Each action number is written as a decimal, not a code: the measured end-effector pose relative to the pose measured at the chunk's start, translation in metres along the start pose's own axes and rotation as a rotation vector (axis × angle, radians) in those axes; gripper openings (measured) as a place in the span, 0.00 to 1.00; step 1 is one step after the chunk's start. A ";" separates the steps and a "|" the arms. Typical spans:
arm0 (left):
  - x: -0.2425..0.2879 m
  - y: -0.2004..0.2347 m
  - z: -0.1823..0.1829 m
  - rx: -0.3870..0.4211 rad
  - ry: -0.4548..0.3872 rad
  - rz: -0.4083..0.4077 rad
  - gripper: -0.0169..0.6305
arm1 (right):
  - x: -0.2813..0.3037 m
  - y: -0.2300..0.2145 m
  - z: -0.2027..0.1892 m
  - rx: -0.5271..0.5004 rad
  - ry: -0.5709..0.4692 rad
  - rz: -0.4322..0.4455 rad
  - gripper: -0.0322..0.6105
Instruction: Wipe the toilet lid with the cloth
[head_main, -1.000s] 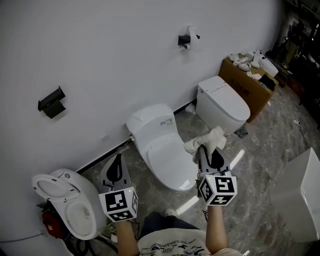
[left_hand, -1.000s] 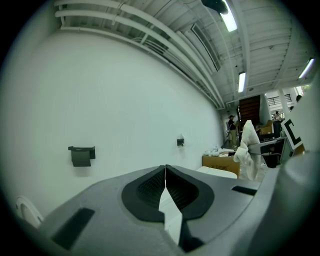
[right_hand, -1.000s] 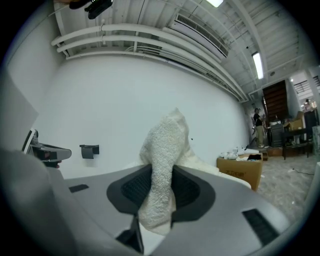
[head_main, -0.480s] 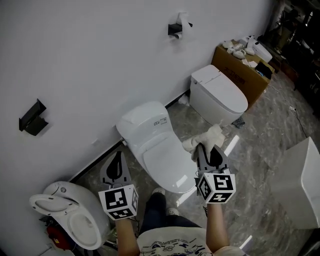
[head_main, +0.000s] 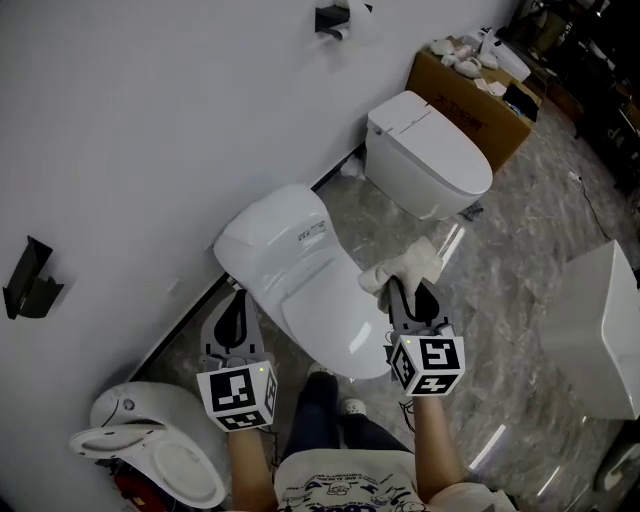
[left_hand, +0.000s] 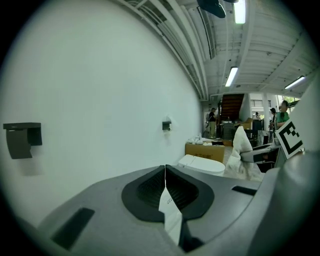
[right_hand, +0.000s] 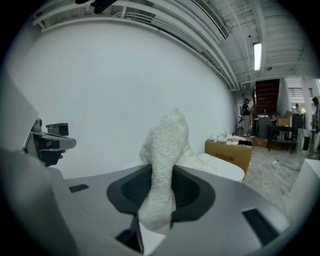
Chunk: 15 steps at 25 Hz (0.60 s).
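A white toilet with its lid (head_main: 310, 290) down stands against the wall below me. My right gripper (head_main: 403, 290) is shut on a white fluffy cloth (head_main: 403, 266), which bunches out past the jaws just off the lid's right edge; the cloth (right_hand: 162, 160) rises between the jaws in the right gripper view. My left gripper (head_main: 236, 308) hangs left of the lid, jaws shut with nothing between them (left_hand: 165, 172).
A second closed toilet (head_main: 428, 150) stands further along the wall, with a cardboard box (head_main: 470, 85) of odds and ends behind it. A third toilet (head_main: 160, 450) with an open seat is at lower left. A white cabinet (head_main: 600, 330) is on the right.
The view has shifted closer over the middle toilet. Both grippers hold the same pose, the right still gripping the cloth beside the lid.
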<state>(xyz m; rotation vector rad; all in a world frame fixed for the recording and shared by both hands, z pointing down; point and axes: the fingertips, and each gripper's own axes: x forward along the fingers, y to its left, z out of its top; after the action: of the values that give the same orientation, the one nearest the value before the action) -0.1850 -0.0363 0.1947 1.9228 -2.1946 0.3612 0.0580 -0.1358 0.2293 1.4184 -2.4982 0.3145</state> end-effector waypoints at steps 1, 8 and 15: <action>0.008 0.000 -0.004 0.001 0.009 -0.012 0.04 | 0.006 -0.001 -0.006 0.000 0.015 -0.007 0.22; 0.056 0.001 -0.042 0.026 0.074 -0.071 0.04 | 0.047 -0.005 -0.048 -0.016 0.103 -0.023 0.22; 0.099 -0.001 -0.082 0.054 0.137 -0.113 0.04 | 0.093 -0.016 -0.102 -0.003 0.195 -0.032 0.22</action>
<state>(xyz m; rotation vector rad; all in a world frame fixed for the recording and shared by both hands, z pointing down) -0.1981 -0.1043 0.3037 1.9757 -2.0008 0.5215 0.0365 -0.1877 0.3561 1.3549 -2.3171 0.4213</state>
